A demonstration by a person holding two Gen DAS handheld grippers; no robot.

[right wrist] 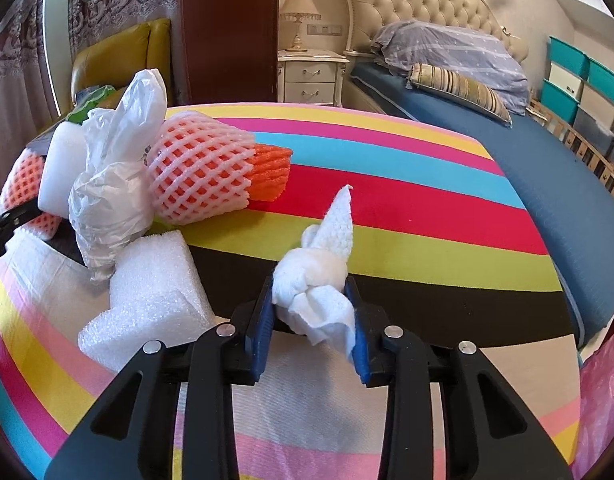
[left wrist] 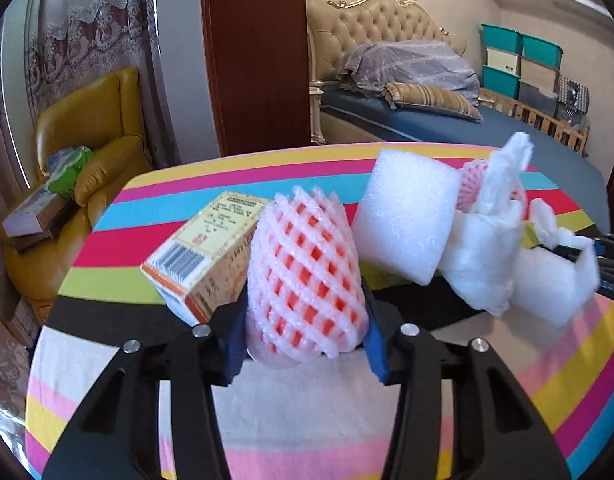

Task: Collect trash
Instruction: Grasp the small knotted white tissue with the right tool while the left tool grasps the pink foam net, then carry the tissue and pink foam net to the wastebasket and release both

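Note:
A white foam net sleeve with orange showing through [left wrist: 307,276] sits between the blue pads of my left gripper [left wrist: 305,320], which is shut on it above the striped table [left wrist: 291,412]. A printed cardboard box [left wrist: 203,252] leans just left of it. My right gripper [right wrist: 311,304] is shut on a crumpled white tissue [right wrist: 319,280]. In the right wrist view a second net sleeve [right wrist: 199,176] lies on an orange foam piece [right wrist: 272,174], beside a white plastic bag [right wrist: 111,196] and a white foam block [right wrist: 155,300].
Another white foam block [left wrist: 407,216] stands right of the held sleeve. A pink plastic bag [right wrist: 603,400] shows at the table's right edge. Beyond the table are a blue bed [right wrist: 547,168], a yellow armchair [left wrist: 91,128] and a dark wooden post [left wrist: 255,52].

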